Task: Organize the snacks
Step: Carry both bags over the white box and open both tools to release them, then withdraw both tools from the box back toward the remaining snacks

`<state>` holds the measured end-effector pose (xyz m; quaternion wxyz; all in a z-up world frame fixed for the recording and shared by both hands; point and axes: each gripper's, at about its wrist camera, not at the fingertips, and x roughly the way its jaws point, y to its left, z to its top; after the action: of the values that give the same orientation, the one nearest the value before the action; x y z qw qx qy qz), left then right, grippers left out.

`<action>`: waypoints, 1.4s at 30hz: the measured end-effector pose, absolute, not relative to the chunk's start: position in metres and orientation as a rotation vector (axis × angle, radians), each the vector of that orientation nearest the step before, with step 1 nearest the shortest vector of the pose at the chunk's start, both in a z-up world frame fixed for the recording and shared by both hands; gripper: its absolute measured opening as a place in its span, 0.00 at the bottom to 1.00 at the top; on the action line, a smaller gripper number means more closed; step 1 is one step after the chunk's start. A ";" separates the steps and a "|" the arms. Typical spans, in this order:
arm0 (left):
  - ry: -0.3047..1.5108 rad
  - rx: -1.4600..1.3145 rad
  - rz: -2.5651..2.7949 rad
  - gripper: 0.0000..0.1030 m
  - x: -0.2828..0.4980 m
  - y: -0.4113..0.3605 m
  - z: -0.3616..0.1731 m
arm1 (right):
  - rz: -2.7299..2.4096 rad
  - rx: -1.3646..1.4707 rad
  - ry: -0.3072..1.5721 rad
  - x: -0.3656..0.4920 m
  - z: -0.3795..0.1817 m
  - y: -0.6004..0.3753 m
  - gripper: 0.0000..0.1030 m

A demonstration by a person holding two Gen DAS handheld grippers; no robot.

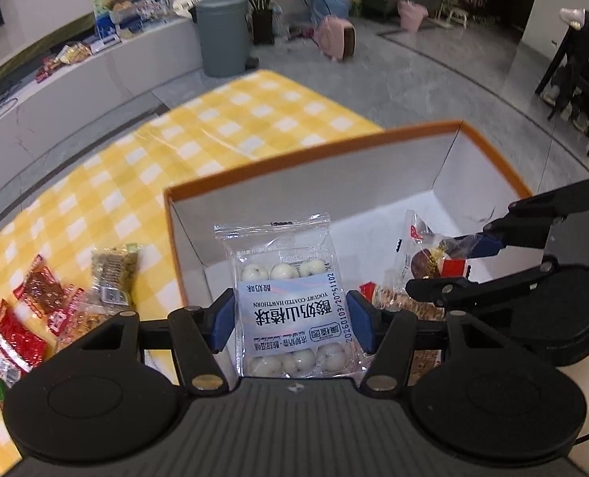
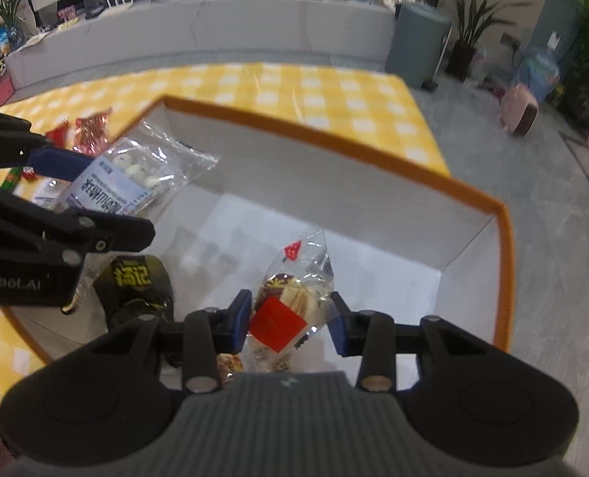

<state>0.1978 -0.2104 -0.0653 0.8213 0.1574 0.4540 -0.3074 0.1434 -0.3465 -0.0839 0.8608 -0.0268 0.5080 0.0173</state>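
My left gripper (image 1: 290, 320) is shut on a clear pack of yogurt-coated hawthorn balls (image 1: 290, 298) and holds it over the near-left part of the orange-rimmed white box (image 1: 314, 147). The pack also shows in the right wrist view (image 2: 127, 181). My right gripper (image 2: 290, 324) is shut on a clear snack bag with a red label (image 2: 290, 310), held above the box floor (image 2: 374, 274); the bag also shows in the left wrist view (image 1: 429, 254). A black packet with yellow characters (image 2: 135, 290) lies in the box.
Several loose snacks lie on the yellow checked tablecloth (image 1: 222, 127) left of the box: red packets (image 1: 24, 318) and a greenish packet (image 1: 113, 274). A grey bin (image 1: 222, 35) and a pink stool (image 1: 336, 35) stand on the floor beyond.
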 end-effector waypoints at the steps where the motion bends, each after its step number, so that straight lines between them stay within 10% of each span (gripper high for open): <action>1: 0.974 0.341 -0.657 0.65 0.199 -0.213 -0.068 | 0.036 -0.052 1.081 0.146 -0.088 -0.347 0.38; 23: 0.983 0.416 -0.692 0.72 0.199 -0.226 -0.080 | 0.056 -0.091 1.165 0.165 -0.106 -0.345 0.43; 31: 0.915 0.349 -0.688 0.72 0.188 -0.211 -0.051 | 0.032 -0.133 1.149 0.157 -0.093 -0.342 0.68; 42: 0.792 0.245 -0.634 0.72 0.164 -0.166 -0.009 | -0.055 -0.096 0.952 0.121 -0.040 -0.330 0.73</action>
<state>0.1637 -0.1659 -0.0090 0.8668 0.1172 0.3784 -0.3028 0.1214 -0.3302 -0.0403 0.8873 -0.0460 0.4580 -0.0264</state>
